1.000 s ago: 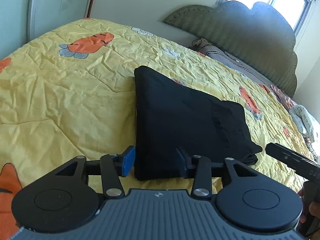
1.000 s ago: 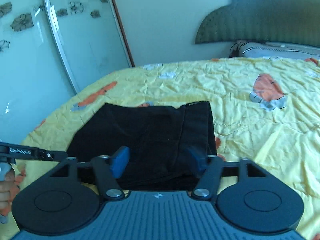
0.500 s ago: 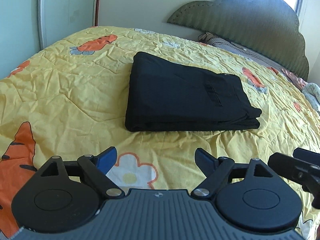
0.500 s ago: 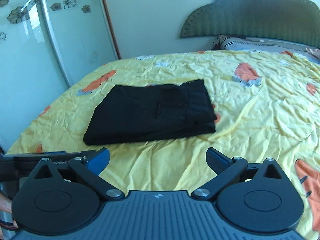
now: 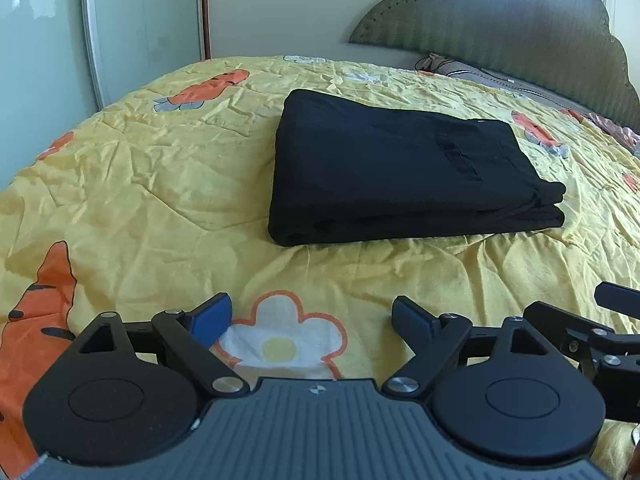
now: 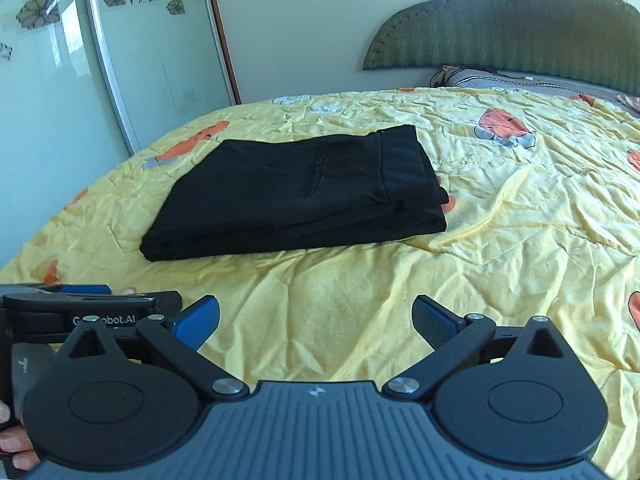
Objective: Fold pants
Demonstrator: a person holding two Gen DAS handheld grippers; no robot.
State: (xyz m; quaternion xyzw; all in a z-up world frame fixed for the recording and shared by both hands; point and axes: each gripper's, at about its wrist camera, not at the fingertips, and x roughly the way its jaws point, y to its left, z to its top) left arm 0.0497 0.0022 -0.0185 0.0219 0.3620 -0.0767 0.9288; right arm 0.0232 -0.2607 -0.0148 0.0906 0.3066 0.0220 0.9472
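The black pants (image 5: pixel 392 176) lie folded into a thick rectangle on the yellow quilt (image 5: pixel 140 184), their layered edge facing me. Both grippers are held back from the near edge of the pants (image 6: pixel 296 196), clear of the cloth. The jaws of my left gripper (image 5: pixel 310 312) are opening over a flower print with nothing between them. My right gripper (image 6: pixel 316 310) stands wide open over bare quilt, also holding nothing. Each tool shows at the edge of the other's view.
A green padded headboard (image 5: pixel 500 32) and a pillow (image 6: pixel 500 78) lie beyond the pants. Glass sliding doors (image 6: pixel 60 80) stand along the left of the bed. The quilt (image 6: pixel 520 208) spreads wrinkled around the pants. A hand (image 6: pixel 12 436) grips the left tool.
Both grippers let go of the near edge of the pants, opened wide and drew back toward me. The folded pants stay where they were on the quilt.
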